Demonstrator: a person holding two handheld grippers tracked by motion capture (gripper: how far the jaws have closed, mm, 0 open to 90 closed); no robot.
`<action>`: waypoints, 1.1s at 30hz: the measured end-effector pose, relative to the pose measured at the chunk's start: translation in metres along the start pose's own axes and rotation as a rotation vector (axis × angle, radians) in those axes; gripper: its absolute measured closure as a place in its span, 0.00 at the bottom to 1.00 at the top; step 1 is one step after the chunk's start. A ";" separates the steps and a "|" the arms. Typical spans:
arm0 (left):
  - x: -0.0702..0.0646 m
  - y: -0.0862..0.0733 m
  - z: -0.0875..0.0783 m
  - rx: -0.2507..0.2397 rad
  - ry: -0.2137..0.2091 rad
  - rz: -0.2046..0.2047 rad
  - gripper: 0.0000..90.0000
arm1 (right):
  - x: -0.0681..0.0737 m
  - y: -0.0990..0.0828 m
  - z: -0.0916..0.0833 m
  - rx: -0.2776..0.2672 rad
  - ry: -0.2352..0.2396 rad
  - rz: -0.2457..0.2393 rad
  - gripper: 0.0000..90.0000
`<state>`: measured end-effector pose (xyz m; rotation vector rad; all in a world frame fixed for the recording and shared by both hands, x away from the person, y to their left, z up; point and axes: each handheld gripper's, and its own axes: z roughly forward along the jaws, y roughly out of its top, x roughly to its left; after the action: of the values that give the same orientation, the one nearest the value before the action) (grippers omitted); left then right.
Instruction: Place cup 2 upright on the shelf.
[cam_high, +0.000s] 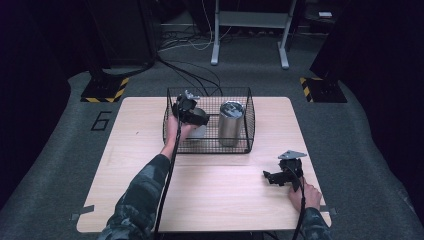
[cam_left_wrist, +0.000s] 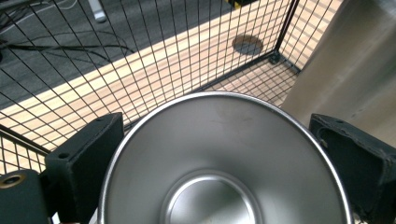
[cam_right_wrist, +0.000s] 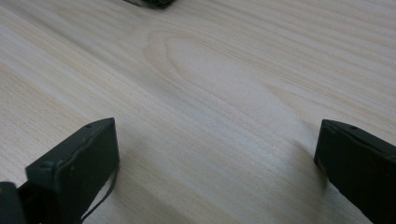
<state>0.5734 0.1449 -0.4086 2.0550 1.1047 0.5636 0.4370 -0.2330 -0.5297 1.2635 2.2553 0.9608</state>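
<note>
The left gripper is inside the black wire basket, with a steel cup between its jaws. In the left gripper view the cup's open mouth faces the camera and its rim sits between the two black jaws — the left one right against the rim, the right one just beside it, so the gripper appears closed on the cup. The cup sits in the left half of the basket, over its mesh floor. To its right, in the same basket, a taller steel tumbler stands upright; its brushed wall rises close beside the right jaw.

The right gripper rests low near the front right corner of the bench, well apart from the basket. Its jaws stand wide apart with nothing between them — bare pale wood lies under them.
</note>
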 end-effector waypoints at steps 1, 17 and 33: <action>0.000 0.000 0.000 0.000 0.000 0.000 0.07 | 0.000 0.000 0.000 0.000 0.000 0.000 0.00; 0.000 -0.007 0.018 0.074 -0.001 -0.017 0.07 | 0.000 0.000 0.000 0.002 0.005 -0.005 0.00; -0.001 -0.004 0.016 0.108 -0.018 0.000 0.04 | 0.000 0.000 0.000 0.001 0.002 -0.003 0.00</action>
<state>0.5808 0.1390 -0.4219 2.1484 1.1471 0.4946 0.4370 -0.2333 -0.5297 1.2596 2.2591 0.9609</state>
